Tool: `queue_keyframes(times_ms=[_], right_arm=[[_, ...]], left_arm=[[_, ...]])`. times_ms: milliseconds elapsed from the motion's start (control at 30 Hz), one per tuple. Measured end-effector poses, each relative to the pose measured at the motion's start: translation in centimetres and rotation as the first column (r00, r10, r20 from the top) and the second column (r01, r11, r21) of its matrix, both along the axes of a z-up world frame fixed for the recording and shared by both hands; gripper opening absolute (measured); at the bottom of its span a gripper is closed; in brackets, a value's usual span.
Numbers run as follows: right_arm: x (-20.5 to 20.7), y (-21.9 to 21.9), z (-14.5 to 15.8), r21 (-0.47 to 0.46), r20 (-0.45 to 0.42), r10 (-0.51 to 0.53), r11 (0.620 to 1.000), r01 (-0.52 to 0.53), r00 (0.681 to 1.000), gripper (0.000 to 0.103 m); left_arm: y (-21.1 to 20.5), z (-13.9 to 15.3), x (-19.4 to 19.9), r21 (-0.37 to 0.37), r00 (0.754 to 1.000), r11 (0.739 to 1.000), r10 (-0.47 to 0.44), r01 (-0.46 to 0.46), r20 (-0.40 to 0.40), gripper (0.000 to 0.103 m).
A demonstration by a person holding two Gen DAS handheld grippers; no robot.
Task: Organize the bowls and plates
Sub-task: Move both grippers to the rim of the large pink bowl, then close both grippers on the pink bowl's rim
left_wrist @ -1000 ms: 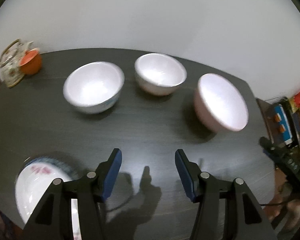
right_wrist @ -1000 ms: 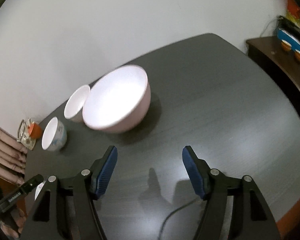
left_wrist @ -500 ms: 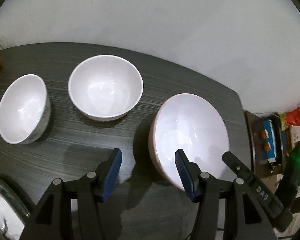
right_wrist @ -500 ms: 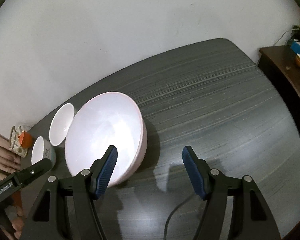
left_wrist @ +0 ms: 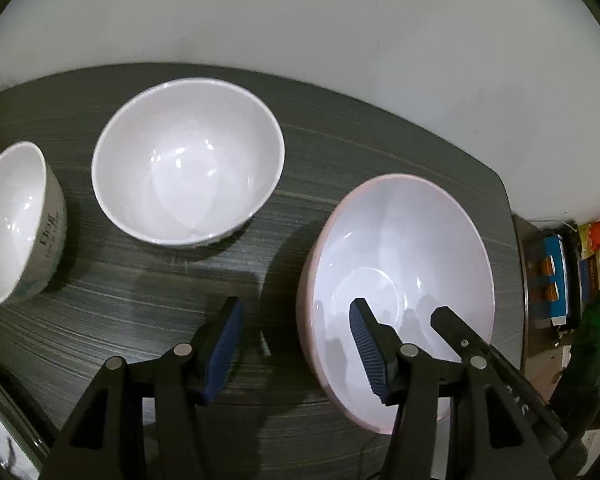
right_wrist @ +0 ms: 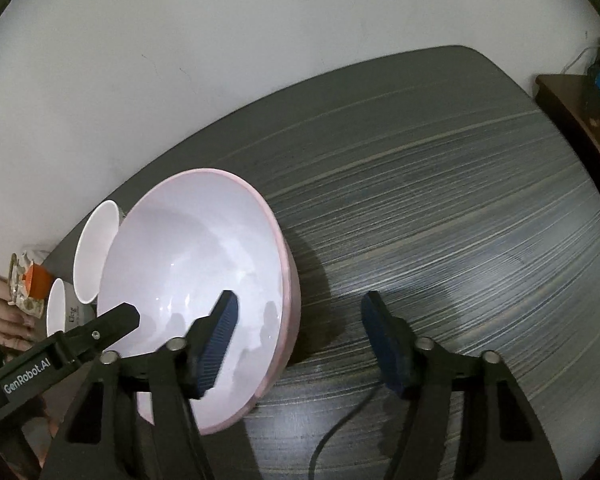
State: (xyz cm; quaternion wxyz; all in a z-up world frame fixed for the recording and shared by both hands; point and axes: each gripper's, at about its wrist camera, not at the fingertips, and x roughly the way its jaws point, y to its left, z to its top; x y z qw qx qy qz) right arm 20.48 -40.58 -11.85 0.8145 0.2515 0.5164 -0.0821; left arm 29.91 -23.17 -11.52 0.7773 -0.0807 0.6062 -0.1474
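The large pink-rimmed bowl with a glossy white inside (left_wrist: pixel 396 264) stood on the dark wood-grain table (right_wrist: pixel 440 200), and both tools straddled its rim from opposite sides, which was the relation the coming lift seemed to depend on. The left gripper (left_wrist: pixel 296 350) had its rim on the bowl's left flank between its blue ribbed pads, one pad outside over the table and the other inside the bowl; the jaws stood about half open and did not appear to press the wall. The right gripper (right_wrist: pixel 300 342) mirrored this on the bowl's right flank, its jaws having just been closing with the rim between them, yet a gap remained visible, so nothing was held. Neither hand was clearly the nearer. The bowl was round, wide and shallow, upright and empty, its glaze throwing small highlights. To its left stood a medium white bowl (left_wrist: pixel 188 160) and a smaller white bowl with dark lettering (left_wrist: pixel 16 224), well apart from it.
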Motion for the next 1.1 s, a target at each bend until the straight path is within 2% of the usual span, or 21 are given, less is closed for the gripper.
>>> queue_keyframes(times_ms=[67,133,300,467,700,1100], right_arm=[[0.1,-0.2,-0.5,0.022,-0.008,-0.001,1.000,0.001,1.000,0.044],[0.0,-0.4,-0.9,0.043,-0.019,-0.012,0.999,0.013,1.000,0.037],[0.0,-0.2,-0.9,0.055,-0.017,0.003,0.998,-0.002,1.000,0.015],[-0.6,0.6,-0.1,0.028,-0.018,0.008,1.000,-0.007,1.000,0.016],[-2.0,1.5,1.6,0.036,-0.011,0.013,0.999,-0.013,1.000,0.016],[-7.5,6.2,3.7,0.058,0.006,0.069,0.996,-0.069,0.998,0.017]], left_arm=[[-0.1,-0.3,0.2,-0.003,1.000,1.000,-0.006,0.006,-0.007,0.036],[-0.4,-0.7,0.1,-0.017,1.000,1.000,-0.016,0.016,-0.019,0.024],[-1.0,-0.3,-0.5,-0.038,0.999,0.999,-0.031,0.031,-0.016,0.021],[-0.8,0.4,-1.7,-0.033,0.999,0.999,-0.036,0.036,-0.004,0.021],[1.2,2.3,-5.1,-0.026,0.999,0.999,-0.019,0.020,0.032,0.021],[6.4,4.4,-11.6,-0.004,0.999,0.999,0.039,-0.039,0.038,0.021]])
